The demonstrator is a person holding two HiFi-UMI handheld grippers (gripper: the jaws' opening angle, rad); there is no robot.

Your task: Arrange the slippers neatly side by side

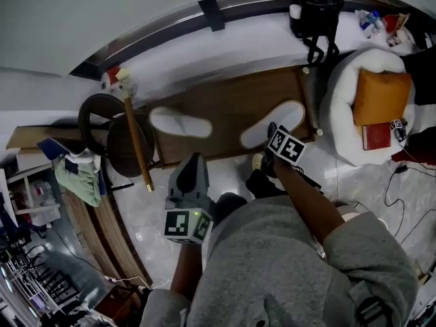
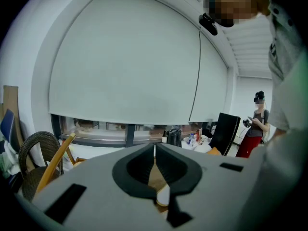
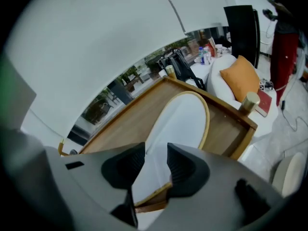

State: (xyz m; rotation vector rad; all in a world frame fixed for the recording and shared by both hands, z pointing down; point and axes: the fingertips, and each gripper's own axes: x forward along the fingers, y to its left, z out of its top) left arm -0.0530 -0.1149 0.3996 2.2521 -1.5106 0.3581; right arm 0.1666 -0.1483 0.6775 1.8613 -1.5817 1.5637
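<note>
Head view: two white slippers lie well apart on a low wooden desk (image 1: 231,101). The left slipper (image 1: 180,122) lies almost crosswise, while the right slipper (image 1: 286,114) slants up toward the right. My right tongs (image 1: 270,132) are at the right slipper's near end. My left tongs (image 1: 194,159) hang at the desk's front edge, short of the left slipper. Left gripper view: the jaws are closed on nothing, and a sliver of wood and white shows past them. Right gripper view: the jaws stand apart. The near end of the right slipper shows between them, and the pads are not pressing it. Its long axis runs away from the tongs, up and to the right. The slipper is flat and white with a thin tan rim, and I judge it light and floppy.
</note>
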